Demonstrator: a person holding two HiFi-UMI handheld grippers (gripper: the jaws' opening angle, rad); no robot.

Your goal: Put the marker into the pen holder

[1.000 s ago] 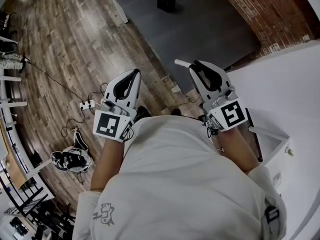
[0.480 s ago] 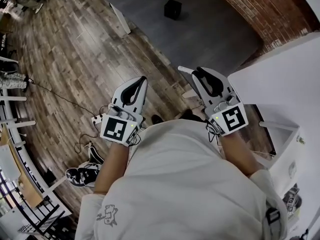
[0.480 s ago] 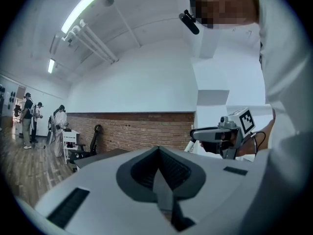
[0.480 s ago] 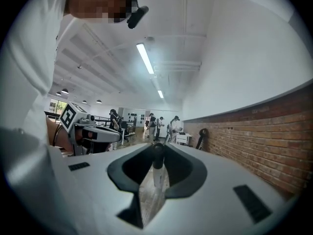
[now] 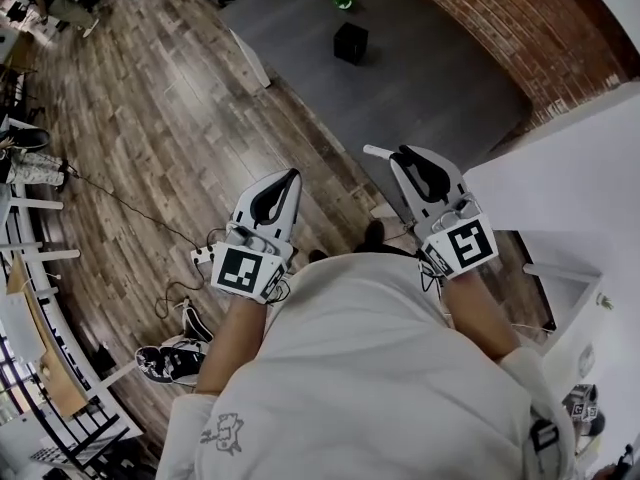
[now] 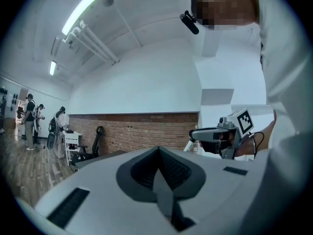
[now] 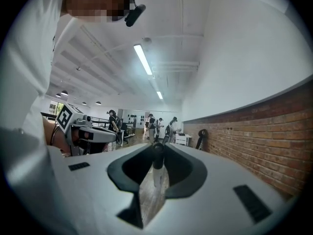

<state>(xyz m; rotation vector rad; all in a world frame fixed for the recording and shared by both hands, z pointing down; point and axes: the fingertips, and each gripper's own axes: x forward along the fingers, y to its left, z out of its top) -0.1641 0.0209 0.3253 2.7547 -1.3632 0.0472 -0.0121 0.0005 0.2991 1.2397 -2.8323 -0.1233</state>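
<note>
Over wood floor (image 5: 150, 118), beside white table (image 5: 590, 168): right gripper (image 5: 403, 154) pinches marker (image 5: 377, 152) at jaw tips, white end poking out sideways. Left gripper (image 5: 290, 176) jaws pressed together, empty. Both held ahead of person's torso (image 5: 370, 368), well apart.

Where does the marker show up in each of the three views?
Head view: marker juts left from the right gripper's tips, centre-right.
Left gripper view: its white end pokes from that gripper, right of centre.
Right gripper view: upright between the jaws, centre.
Shared landmark: the brick wall.
</note>
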